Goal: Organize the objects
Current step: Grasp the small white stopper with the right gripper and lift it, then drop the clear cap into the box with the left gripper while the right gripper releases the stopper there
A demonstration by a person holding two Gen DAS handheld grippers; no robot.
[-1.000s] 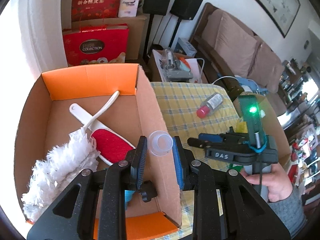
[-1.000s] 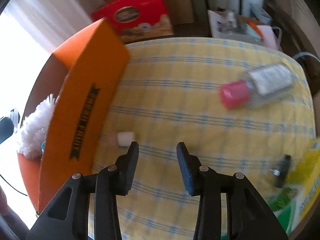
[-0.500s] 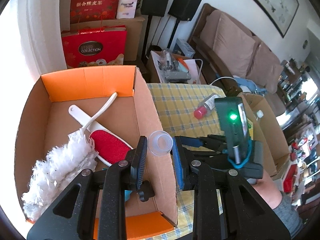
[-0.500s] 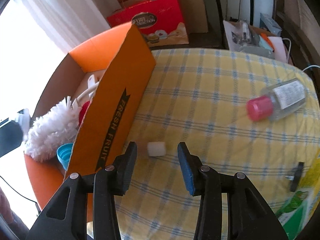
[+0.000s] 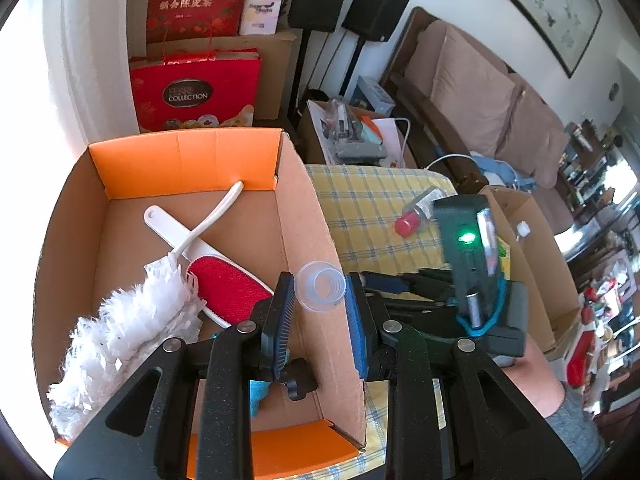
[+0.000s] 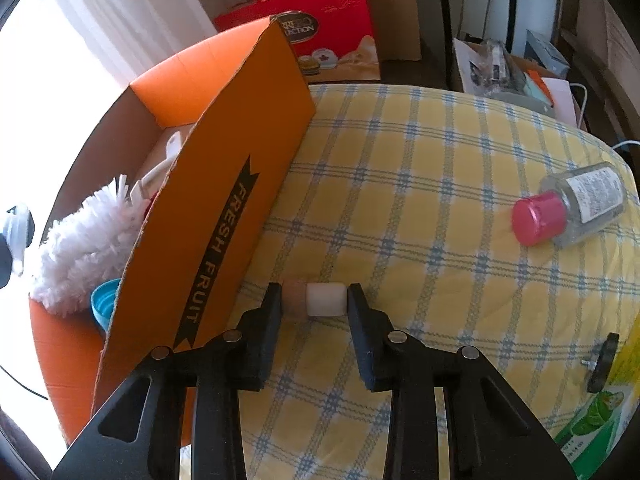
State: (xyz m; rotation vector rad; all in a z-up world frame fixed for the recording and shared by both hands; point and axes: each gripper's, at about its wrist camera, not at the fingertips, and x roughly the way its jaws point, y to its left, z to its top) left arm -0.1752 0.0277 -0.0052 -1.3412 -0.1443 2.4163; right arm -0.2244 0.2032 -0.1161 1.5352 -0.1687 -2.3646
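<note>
left gripper (image 5: pixel 322 298): closed on a small clear plastic cup, held above the right wall of the cardboard box.
clear plastic cup (image 5: pixel 321 287): see-through and round, with ridged rings visible inside; its open mouth faces the camera; a pad presses on each side.
right gripper (image 6: pixel 314 304): its jaws have just been closing, and now a small cylinder sits between them with both fingertips touching its ends.
small cylinder (image 6: pixel 316 299): lying on its side on the tablecloth just beside the box's outer wall; one half white, the other half tan like cork; short and stubby.
cardboard box (image 6: pixel 224 184): orange outside with "fresh fruit" printed in black along the wall, plain brown inside with orange end flaps; stands on the left part of the table.
white duster (image 5: pixel 128 324): fluffy, shredded strips with a thin white handle, lying in the box.
lint brush (image 5: pixel 222 280): white handle, red oval pad, lying in the box and crossed by the duster's handle.
blue cup (image 6: pixel 105 304): in the near corner of the box, only partly seen.
bottle (image 6: pixel 572 204): clear with a pink cap and a printed label, lying on its side on the tablecloth, well apart from the right gripper.
tablecloth (image 6: pixel 420 200): yellow with blue check lines.
black knob (image 6: pixel 602 362): small, with a metal stud, at the right edge of the cloth.
</note>
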